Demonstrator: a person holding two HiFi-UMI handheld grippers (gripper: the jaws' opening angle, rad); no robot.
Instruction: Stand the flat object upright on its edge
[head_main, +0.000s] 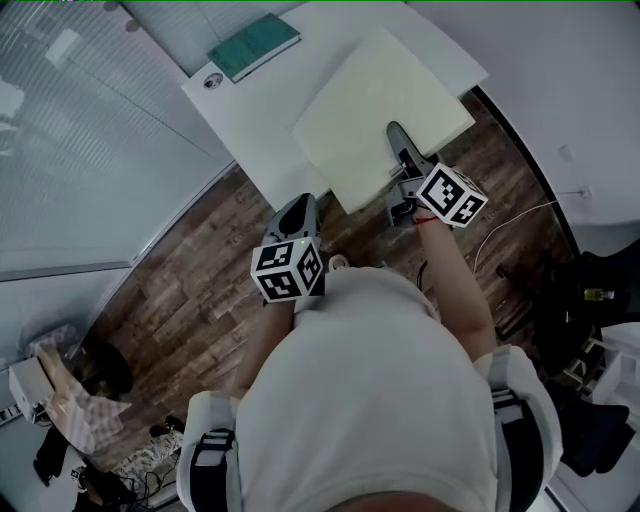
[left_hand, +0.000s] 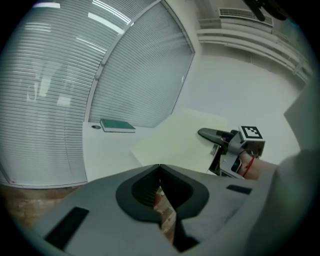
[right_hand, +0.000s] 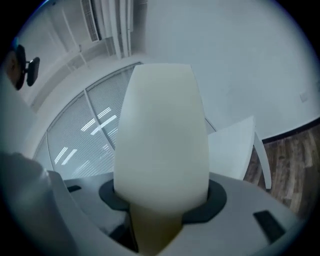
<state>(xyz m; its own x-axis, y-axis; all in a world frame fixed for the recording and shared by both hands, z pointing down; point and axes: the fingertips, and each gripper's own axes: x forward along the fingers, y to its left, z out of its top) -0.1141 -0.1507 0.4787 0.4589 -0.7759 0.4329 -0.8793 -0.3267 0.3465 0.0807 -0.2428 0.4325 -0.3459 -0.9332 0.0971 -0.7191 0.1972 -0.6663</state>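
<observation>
Grips the pale flat board (head_main: 370, 100) by its near edge, upper centre, with the right gripper (head_main: 398, 135), overhanging the white table (head_main: 250, 120). Holds the left gripper (head_main: 299, 207) closed and empty, centre, above wooden floor (head_main: 180, 270). Green book (head_main: 254, 46) upper left, well apart.

Dim, bluish, even light; fisheye edges w/ dark vignette.

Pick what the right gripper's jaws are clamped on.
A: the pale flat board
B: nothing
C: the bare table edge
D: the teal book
A: in the right gripper view the pale flat board fills the gap between the jaws of the right gripper, while the teal book lies apart at the far corner of the table.
</observation>
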